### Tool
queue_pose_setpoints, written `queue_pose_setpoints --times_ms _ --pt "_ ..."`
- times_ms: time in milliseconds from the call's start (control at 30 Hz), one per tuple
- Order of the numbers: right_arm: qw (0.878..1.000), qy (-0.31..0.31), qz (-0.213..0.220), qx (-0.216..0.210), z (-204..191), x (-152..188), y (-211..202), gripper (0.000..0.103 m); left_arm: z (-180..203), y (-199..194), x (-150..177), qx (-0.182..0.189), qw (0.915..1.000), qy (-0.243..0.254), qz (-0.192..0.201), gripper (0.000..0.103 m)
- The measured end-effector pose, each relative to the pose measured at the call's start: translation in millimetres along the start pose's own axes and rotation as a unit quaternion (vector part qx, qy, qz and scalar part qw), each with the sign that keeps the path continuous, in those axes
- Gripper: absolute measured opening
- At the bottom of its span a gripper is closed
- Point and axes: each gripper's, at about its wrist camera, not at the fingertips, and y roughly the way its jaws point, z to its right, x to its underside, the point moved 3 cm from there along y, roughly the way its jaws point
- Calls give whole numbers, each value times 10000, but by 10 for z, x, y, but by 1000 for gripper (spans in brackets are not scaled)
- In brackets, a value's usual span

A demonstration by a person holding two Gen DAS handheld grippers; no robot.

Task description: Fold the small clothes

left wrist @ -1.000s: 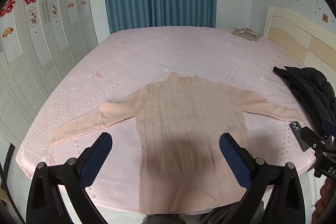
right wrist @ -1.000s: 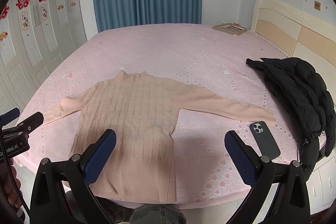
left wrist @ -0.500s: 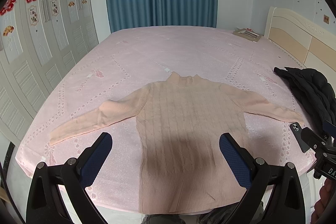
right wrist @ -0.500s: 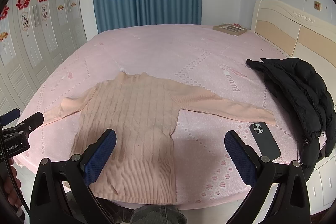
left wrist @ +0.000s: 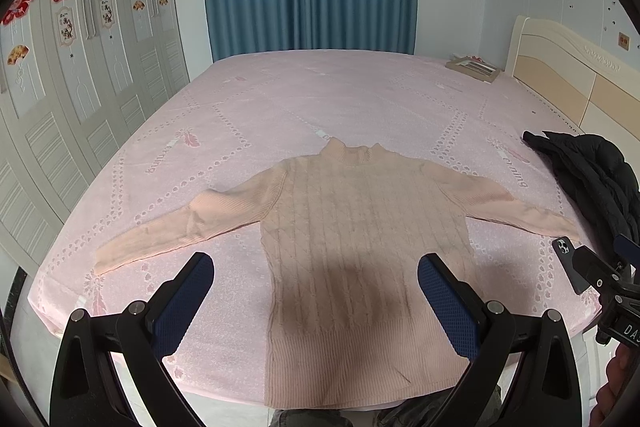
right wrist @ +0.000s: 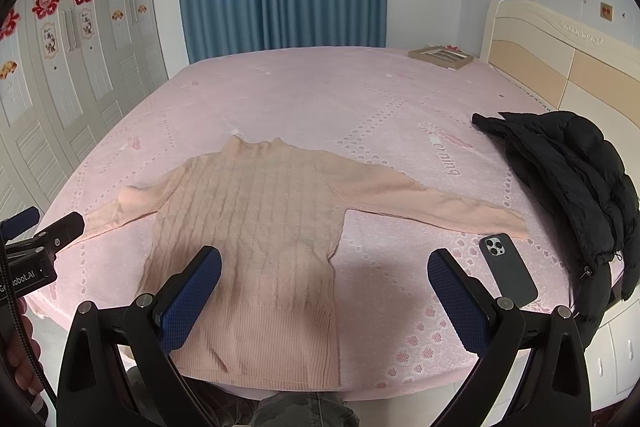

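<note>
A peach cable-knit sweater (left wrist: 360,227) (right wrist: 256,219) lies flat on the pink bed, front up, collar toward the far side, both sleeves spread out sideways, hem at the near edge. My left gripper (left wrist: 316,301) hovers open above the lower half of the sweater, nothing between its blue pads. My right gripper (right wrist: 324,293) is also open, held over the sweater's right hem and the bare sheet beside it. Neither touches the fabric.
A black padded jacket (right wrist: 568,179) (left wrist: 592,171) is heaped at the bed's right edge. A dark phone (right wrist: 508,269) lies by the right sleeve cuff. A flat box (right wrist: 440,57) rests near the headboard (right wrist: 560,67). White wardrobe doors (left wrist: 60,87) line the left.
</note>
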Motion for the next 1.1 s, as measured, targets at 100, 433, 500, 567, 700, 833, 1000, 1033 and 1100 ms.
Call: queue_pose_setpoints --times_ms 100,433,500,567,700,833,1000,1033,1100 --pt "10000 -1 -1 -4 3 0 0 101 -9 7 3 3 10000 -3 -17 103" --pt "10000 9 14 1 2 0 -13 101 -2 9 10 6 10000 -21 -12 103" --pt "10000 10 12 10 3 2 -12 101 -8 17 15 15 10000 -42 -18 103" --pt "10000 11 -4 21 0 -4 -5 101 -18 21 16 7 10000 -59 -7 103" --pt "10000 27 -34 53 -10 -13 0 101 -61 40 26 -15 9999 -97 41 103" --pt "10000 5 11 91 -35 -16 5 101 -204 101 50 -3 9994 -333 78 103" --pt "9999 -29 56 107 -104 -1 74 101 -477 314 156 -120 9981 -602 -79 103" --pt "10000 -30 33 75 -120 -1 104 101 -543 360 184 -125 9976 -675 -128 102" --pt "10000 -23 -20 38 -144 6 168 101 -683 474 245 -139 9961 -833 -243 102"
